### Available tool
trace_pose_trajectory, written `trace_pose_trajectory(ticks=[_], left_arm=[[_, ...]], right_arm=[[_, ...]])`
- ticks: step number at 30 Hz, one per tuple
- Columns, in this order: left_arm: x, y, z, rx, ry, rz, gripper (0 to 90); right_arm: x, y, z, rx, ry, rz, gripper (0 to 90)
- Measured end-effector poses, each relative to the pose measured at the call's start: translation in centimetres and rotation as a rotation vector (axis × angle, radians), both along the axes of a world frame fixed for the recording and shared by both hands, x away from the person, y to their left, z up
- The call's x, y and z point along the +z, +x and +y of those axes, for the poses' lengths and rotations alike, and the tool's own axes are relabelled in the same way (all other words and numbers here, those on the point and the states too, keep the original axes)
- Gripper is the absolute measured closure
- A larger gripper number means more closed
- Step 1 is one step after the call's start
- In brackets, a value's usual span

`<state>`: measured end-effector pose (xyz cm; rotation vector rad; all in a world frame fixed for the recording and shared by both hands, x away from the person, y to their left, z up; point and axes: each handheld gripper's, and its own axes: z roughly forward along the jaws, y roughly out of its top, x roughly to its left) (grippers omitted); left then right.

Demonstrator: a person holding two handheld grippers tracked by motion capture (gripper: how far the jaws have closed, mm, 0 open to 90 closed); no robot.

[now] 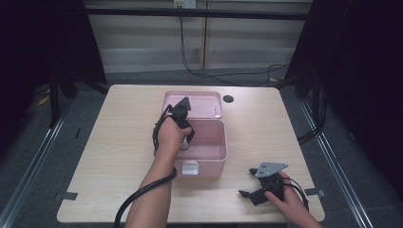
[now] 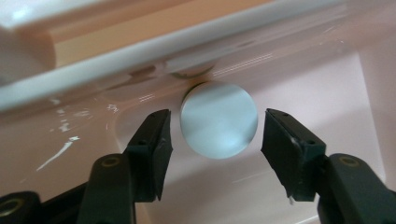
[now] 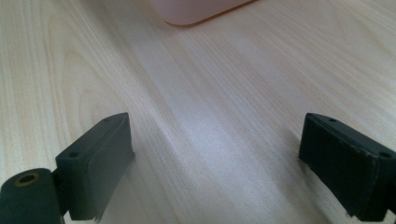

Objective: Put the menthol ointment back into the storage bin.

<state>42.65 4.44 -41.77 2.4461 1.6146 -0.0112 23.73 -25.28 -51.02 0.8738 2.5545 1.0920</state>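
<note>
A pink box [image 1: 215,156] stands open mid-table, its lid [image 1: 202,102] laid back behind it. My left gripper [image 1: 186,141] reaches down into the box. In the left gripper view a round pale grey-white disc [image 2: 219,109] sits on the pink box floor [image 2: 336,93], between the jaws of the left gripper [image 2: 218,135]. The jaws stand open, with a small gap on each side of the disc. My right gripper [image 1: 247,182] rests low over the table near the front right, open with nothing between its fingers. The right gripper [image 3: 215,140] looks along bare wood toward a corner of the box [image 3: 196,9].
The light wooden table [image 1: 119,142] has a dark round hole [image 1: 228,99] behind the lid. A white latch [image 1: 189,168] sits on the box's front wall. A white rim [image 2: 140,51] of the box crosses above the disc. Cables trail on the floor beyond the table.
</note>
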Motion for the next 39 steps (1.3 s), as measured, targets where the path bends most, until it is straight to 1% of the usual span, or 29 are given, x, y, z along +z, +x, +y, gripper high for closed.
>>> trace_pose_trajectory(ticks=[1,4,5,6,7,9,10,12,15,17,18,19,20,22,25,27,29,31,33,35,37,39], left_arm=[[0.0,-0.1,0.0,0.002,-0.004,-0.002,40.4],[0.2,-0.2,0.1,-0.015,-0.01,0.004,36.9],[0.3,-0.2,0.2,-0.029,-0.009,-0.001,35.6],[0.3,-0.3,0.2,-0.033,-0.006,-0.008,34.4],[0.3,-0.3,0.3,-0.05,-0.001,-0.002,33.4],[0.3,-0.4,0.3,-0.048,-0.019,-0.001,32.0],[0.3,-0.4,0.4,-0.056,-0.023,0.001,31.6],[0.4,-0.6,0.5,-0.077,-0.016,-0.007,30.3],[0.5,-0.7,0.6,-0.094,-0.018,0.005,28.0],[0.5,-0.9,0.7,-0.111,-0.015,0.005,27.0],[0.6,-0.9,0.7,-0.111,-0.012,0.006,26.4],[0.6,-0.9,0.7,-0.129,-0.013,-0.001,26.3],[0.7,-1.0,0.7,-0.128,-0.019,-0.002,26.2],[0.8,-1.2,0.7,-0.158,-0.021,-0.011,25.9],[1.1,-1.4,0.7,-0.185,-0.027,-0.024,25.3],[1.3,-1.5,0.7,-0.209,-0.024,-0.035,25.3],[1.5,-1.7,0.7,-0.23,-0.023,-0.031,25.3],[1.7,-1.9,0.6,-0.253,-0.03,-0.036,25.3],[2.0,-2.1,0.7,-0.267,-0.035,-0.045,25.3],[2.2,-2.3,0.7,-0.285,-0.041,-0.046,25.2],[2.5,-2.5,0.8,-0.293,-0.045,-0.053,25.2],[2.9,-2.7,0.9,-0.315,-0.037,-0.062,25.2]], right_arm=[[0.0,0.0,0.0,0.0,0.0,0.0,9.2],[0.0,0.0,0.0,0.0,0.0,0.0,9.2],[0.0,0.0,0.0,0.0,0.0,0.0,9.2],[0.0,0.0,0.0,0.0,0.0,0.0,9.2],[0.0,0.0,0.0,0.0,0.0,0.0,9.2],[0.0,0.0,0.0,-0.001,0.001,-0.001,9.2],[0.0,0.0,0.0,-0.001,0.001,-0.001,9.2],[0.0,0.0,0.0,-0.002,0.002,0.0,9.2],[0.0,0.0,0.0,-0.002,0.002,0.0,9.2],[0.0,0.0,0.0,-0.001,0.002,0.0,9.2],[0.0,0.0,0.0,-0.001,0.002,0.0,9.2],[0.0,0.0,0.0,-0.001,0.002,0.0,9.2],[0.0,0.0,0.0,-0.001,0.002,0.0,9.2],[0.0,0.0,0.0,-0.002,0.002,0.0,9.2],[0.0,0.0,0.0,-0.001,0.002,0.0,9.2],[0.0,0.0,0.0,-0.001,0.002,0.0,9.2],[0.0,0.0,0.0,-0.001,0.002,0.0,9.2],[0.0,0.0,0.0,-0.001,0.002,0.0,9.2],[0.0,0.0,0.0,-0.001,0.002,0.001,9.2],[0.0,0.0,0.0,-0.001,0.003,0.003,9.2],[0.0,0.0,0.0,-0.001,0.002,0.002,9.2],[0.0,0.0,0.0,-0.002,0.002,0.002,9.2]])
